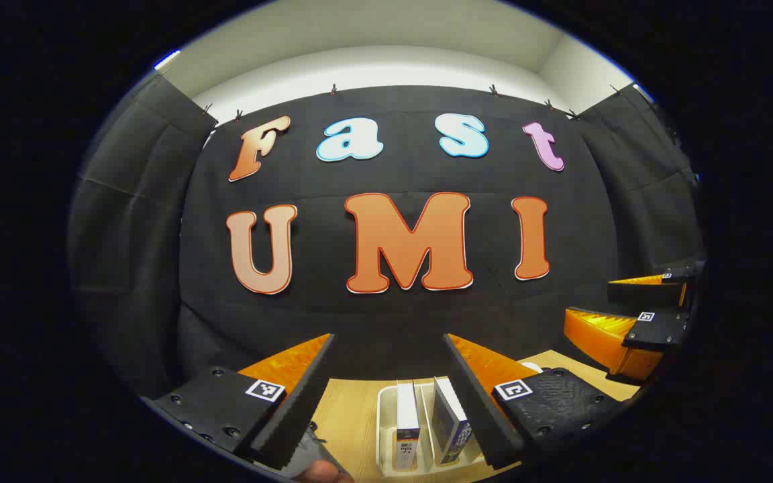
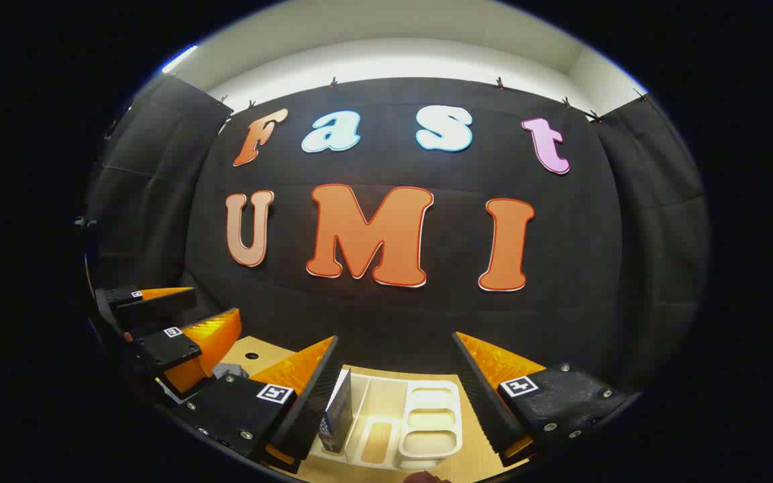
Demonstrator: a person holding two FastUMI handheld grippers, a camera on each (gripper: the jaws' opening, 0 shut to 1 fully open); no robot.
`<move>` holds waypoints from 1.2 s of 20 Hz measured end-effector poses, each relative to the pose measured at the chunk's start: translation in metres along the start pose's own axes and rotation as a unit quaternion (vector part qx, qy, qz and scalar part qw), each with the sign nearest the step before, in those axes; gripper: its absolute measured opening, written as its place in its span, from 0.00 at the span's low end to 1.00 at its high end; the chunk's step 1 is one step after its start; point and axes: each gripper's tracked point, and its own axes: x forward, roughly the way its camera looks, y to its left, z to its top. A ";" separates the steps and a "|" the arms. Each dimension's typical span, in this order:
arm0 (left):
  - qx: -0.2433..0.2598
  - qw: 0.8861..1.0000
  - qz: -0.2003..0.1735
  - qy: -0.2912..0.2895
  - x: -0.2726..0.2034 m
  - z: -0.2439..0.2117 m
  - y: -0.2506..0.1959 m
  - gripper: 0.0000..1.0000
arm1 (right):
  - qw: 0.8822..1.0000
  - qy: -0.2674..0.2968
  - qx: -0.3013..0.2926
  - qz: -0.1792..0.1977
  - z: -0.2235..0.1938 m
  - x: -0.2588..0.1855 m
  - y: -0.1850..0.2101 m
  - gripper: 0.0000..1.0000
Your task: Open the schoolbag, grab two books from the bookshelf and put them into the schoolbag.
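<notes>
Your left gripper (image 1: 388, 401) has its fingers spread wide, holding nothing, raised over the wooden worktop (image 1: 349, 409). Two books (image 1: 427, 429) stand upright side by side in the white bookshelf (image 1: 384, 416), right below and between those fingers. Your right gripper (image 2: 396, 402) is also apart and empty, above the white rack's empty compartments, one book (image 2: 338, 419) just beside its left finger.

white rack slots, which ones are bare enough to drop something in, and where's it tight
In the right gripper view, the white rack has bare slots right of the book. In the left gripper view, two books crowd it, one touching the left tongs.
</notes>
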 end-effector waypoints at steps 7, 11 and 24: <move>0.004 1.000 0.005 -0.005 0.004 0.000 -0.003 0.98 | 1.000 0.014 0.013 -0.007 -0.008 0.007 -0.003 0.96; 0.007 1.000 0.008 -0.009 0.006 0.001 -0.001 0.98 | 1.000 0.017 0.015 -0.017 -0.011 0.010 -0.008 0.96; 0.026 0.999 -0.012 -0.022 0.010 0.005 0.000 0.98 | 1.000 0.012 -0.006 -0.024 -0.010 0.006 -0.007 0.96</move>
